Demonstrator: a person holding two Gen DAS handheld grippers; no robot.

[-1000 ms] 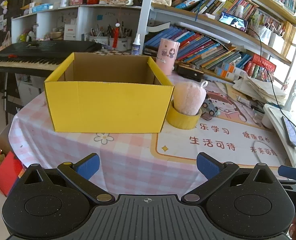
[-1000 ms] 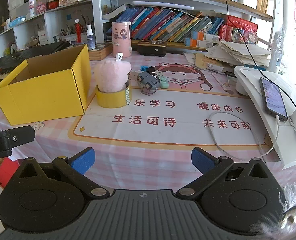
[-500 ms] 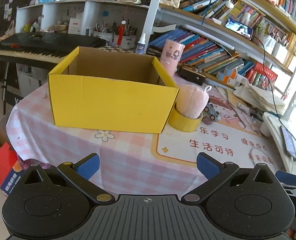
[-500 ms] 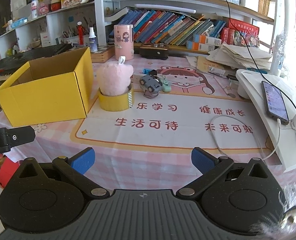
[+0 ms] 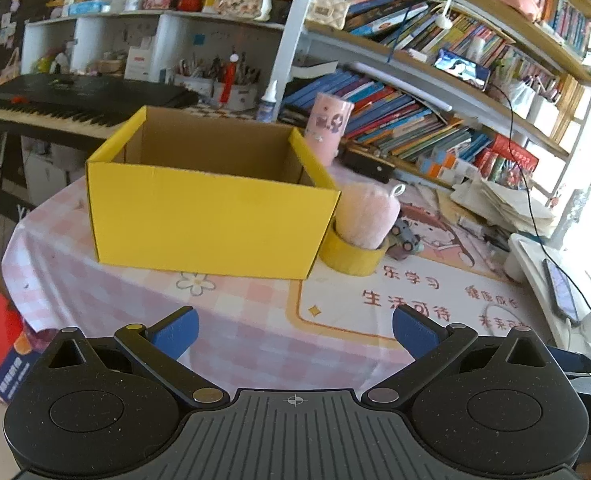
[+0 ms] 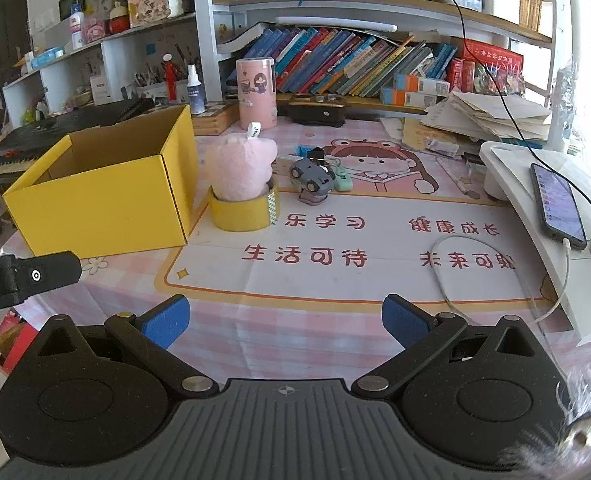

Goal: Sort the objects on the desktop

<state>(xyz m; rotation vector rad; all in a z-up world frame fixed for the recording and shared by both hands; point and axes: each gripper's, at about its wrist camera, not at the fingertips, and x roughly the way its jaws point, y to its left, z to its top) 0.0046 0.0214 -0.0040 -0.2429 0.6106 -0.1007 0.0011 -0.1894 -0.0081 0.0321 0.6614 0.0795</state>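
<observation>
An open yellow cardboard box (image 5: 211,216) (image 6: 103,200) stands on the pink checked tablecloth. To its right a pink plush toy (image 5: 367,214) (image 6: 239,170) sits upright in a yellow tape roll (image 5: 351,254) (image 6: 245,212). A grey toy car (image 6: 312,178) (image 5: 405,238) and a mint green item (image 6: 342,180) lie behind it. My left gripper (image 5: 293,330) is open and empty near the table's front edge, facing the box. My right gripper (image 6: 283,320) is open and empty over the front of the printed desk mat (image 6: 355,248).
A pink canister (image 6: 256,92), a spray bottle (image 6: 195,94), a black case (image 6: 317,110) and bookshelves line the back. A white stand with a phone (image 6: 555,200) and a white cable (image 6: 455,276) sit at right. A keyboard (image 5: 55,100) stands left of the table.
Both grippers have risen and pulled back a little, so the box and tape roll look lower and farther. Nothing on the table has moved. Both grippers stay open.
</observation>
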